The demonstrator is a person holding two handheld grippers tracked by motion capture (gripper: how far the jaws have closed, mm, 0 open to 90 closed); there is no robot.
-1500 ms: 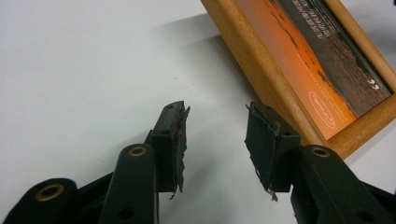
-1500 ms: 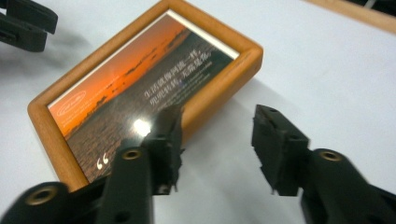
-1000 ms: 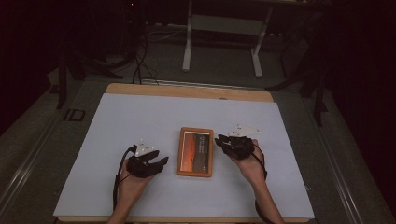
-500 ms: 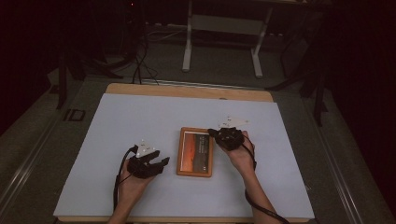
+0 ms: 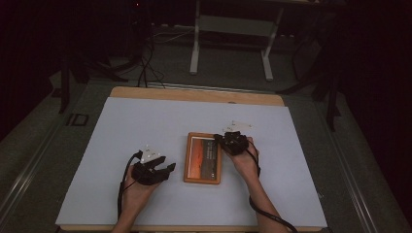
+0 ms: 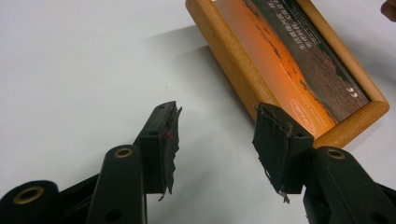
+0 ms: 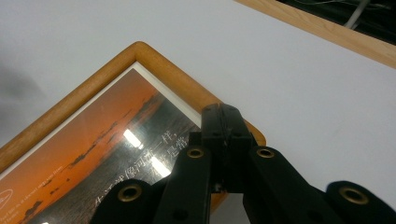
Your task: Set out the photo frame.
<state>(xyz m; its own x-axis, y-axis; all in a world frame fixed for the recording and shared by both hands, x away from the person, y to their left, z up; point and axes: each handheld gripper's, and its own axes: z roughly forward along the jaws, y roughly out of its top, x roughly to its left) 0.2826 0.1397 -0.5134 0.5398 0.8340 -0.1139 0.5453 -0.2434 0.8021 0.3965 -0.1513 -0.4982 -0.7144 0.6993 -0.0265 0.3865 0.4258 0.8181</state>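
Wooden picture frame (image 5: 203, 158), orange sunset print, flat on white table centre

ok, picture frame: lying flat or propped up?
Flat. The picture frame lies face up on the white table, glass side showing the orange print. The right gripper sits shut over its far right corner.

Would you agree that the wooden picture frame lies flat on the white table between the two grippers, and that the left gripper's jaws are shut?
Not quite: the left gripper has its jaws open, with bare table between them, as the left gripper view shows. The wooden picture frame does lie flat on the white table between the grippers.
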